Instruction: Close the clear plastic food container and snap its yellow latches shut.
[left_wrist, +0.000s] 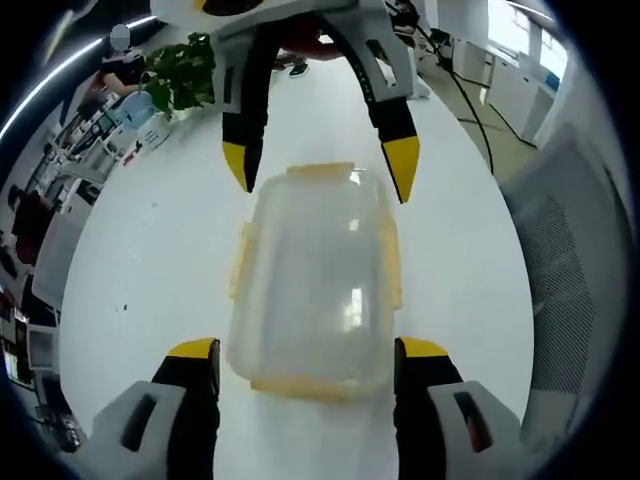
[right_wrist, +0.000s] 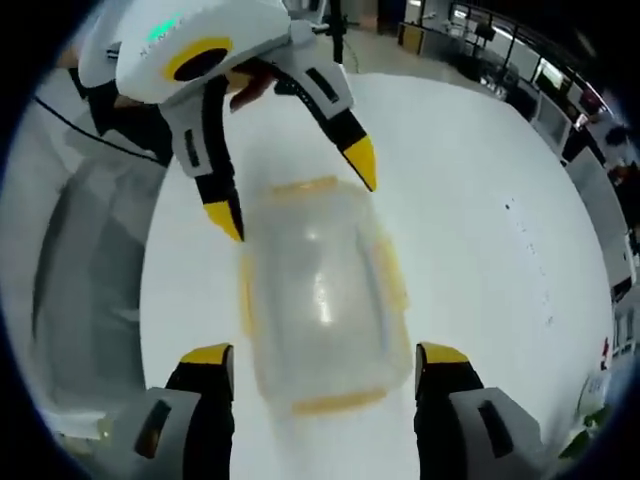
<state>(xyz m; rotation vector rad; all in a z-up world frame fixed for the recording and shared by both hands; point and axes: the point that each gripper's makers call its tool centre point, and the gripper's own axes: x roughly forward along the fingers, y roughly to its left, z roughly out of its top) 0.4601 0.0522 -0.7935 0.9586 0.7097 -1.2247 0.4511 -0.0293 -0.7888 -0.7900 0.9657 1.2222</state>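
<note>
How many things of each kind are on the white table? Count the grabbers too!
Clear plastic container with yellow latches: 1
Grippers: 2, the left gripper and the right gripper
Potted plant: 1
Total: 4

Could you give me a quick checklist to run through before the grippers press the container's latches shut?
1. Lid seated on the container: looks on, ok; full seating cannot tell.
2. Latches snapped down: cannot tell; the side ones appear flared out.
3. Left gripper open, jaws astride the near end: ok.
4. Right gripper open, jaws astride the opposite end: ok.
5. Jaws touching a latch: not ok; both pairs stand apart from the container.
6. Container flat on the white table: ok.
</note>
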